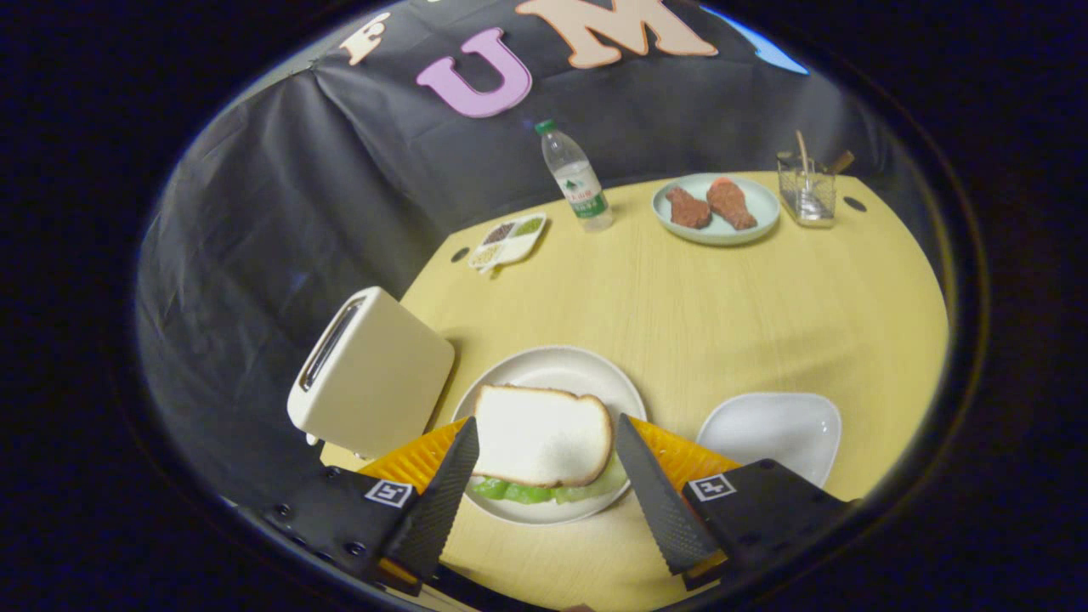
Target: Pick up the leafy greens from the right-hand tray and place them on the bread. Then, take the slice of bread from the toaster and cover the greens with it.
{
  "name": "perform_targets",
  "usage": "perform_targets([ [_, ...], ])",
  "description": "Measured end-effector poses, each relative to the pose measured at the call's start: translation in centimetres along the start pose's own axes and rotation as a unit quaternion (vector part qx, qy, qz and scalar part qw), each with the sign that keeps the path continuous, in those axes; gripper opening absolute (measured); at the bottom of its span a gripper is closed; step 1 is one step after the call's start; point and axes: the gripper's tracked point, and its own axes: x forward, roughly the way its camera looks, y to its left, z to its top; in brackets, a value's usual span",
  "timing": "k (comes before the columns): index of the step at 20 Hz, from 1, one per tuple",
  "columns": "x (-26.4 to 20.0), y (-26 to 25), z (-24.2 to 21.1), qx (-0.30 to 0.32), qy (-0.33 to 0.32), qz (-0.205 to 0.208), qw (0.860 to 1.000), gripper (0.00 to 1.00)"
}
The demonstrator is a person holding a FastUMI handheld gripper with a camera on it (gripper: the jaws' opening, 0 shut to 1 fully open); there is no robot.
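Note:
A slice of white bread [541, 433] lies on top of leafy greens [527, 490], whose green edge peeks out under its near side. Both rest on a round white plate [561, 365] on the yellow table. My gripper [544, 463] is open, its two fingers spread on either side of the bread slice and clear of it. A cream toaster [370, 374] stands to the left of the plate, its slot looking dark and empty. To the right of the plate sits a white tray [773, 429] with nothing on it.
At the back of the table stand a water bottle [576, 177], a pale green plate with two brown meat pieces [716, 209], a glass holder with utensils [806, 191] and a small divided dish of seeds [507, 240]. Black cloth walls the booth behind.

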Motion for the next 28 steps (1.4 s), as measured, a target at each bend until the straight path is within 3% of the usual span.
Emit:
perform_targets([
  [3,-1.7,-0.1,2.9,-0.025,-0.051,0.005,0.998,1.0],
  [12,-9.3,-1.0,10.8,-0.085,-0.177,-0.046,0.979,1.0],
  [17,-14.2,-1.5,14.9,-0.142,-0.258,-0.103,0.95,1.0],
  [22,-18.7,-0.5,17.4,-0.141,-0.323,-0.13,0.927,1.0],
  [28,-22.0,-3.0,18.5,-0.144,-0.368,-0.2,0.897,1.0],
])
